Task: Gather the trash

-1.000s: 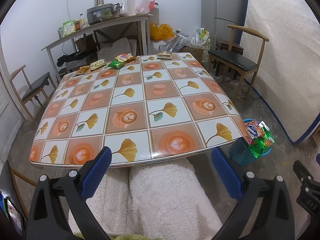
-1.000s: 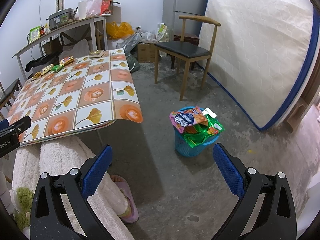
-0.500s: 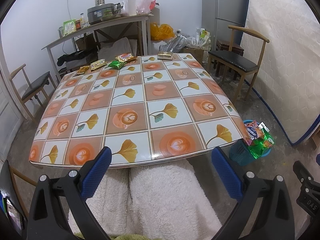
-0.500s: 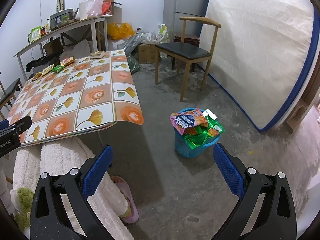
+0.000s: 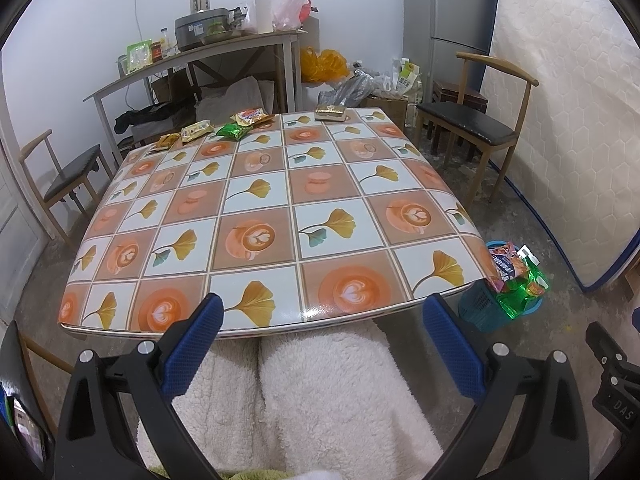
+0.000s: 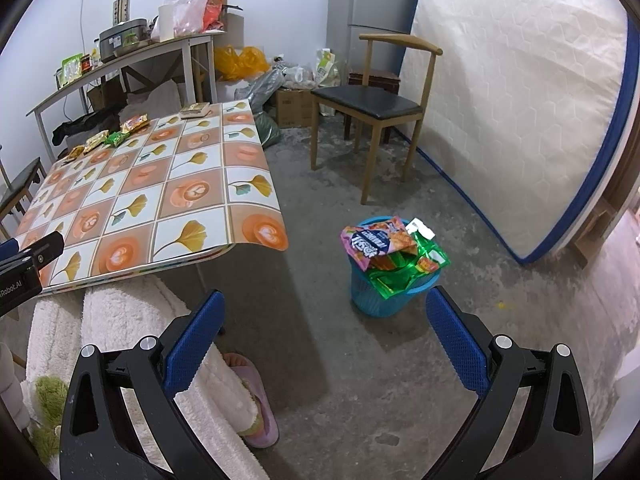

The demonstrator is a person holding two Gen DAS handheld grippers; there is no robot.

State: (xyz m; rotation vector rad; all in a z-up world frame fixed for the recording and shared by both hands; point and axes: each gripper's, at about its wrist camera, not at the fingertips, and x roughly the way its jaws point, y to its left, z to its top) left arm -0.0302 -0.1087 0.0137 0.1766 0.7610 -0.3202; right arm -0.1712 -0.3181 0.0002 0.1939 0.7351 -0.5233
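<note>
Several snack wrappers lie along the far edge of the patterned table [image 5: 260, 200]: a green one [image 5: 233, 130], an orange one [image 5: 252, 116], a yellow one [image 5: 196, 130] and a gold packet [image 5: 330, 112]. My left gripper [image 5: 320, 320] hovers open and empty over the table's near edge. A blue bin [image 6: 384, 296] on the floor is stuffed with a pink wrapper [image 6: 374, 242] and green wrappers [image 6: 400, 272]. Short of the bin and above the floor, my right gripper [image 6: 326, 316] is open and empty.
A person's legs in fluffy white trousers [image 5: 320, 392] are under the table, a pink slipper [image 6: 252, 400] on the floor. A wooden chair [image 6: 372, 108], a leaning mattress [image 6: 520, 100], a cluttered side table [image 5: 192, 64] and another chair [image 5: 64, 176] surround the area.
Both views have shifted only slightly; the grippers stay open and nothing has been picked up.
</note>
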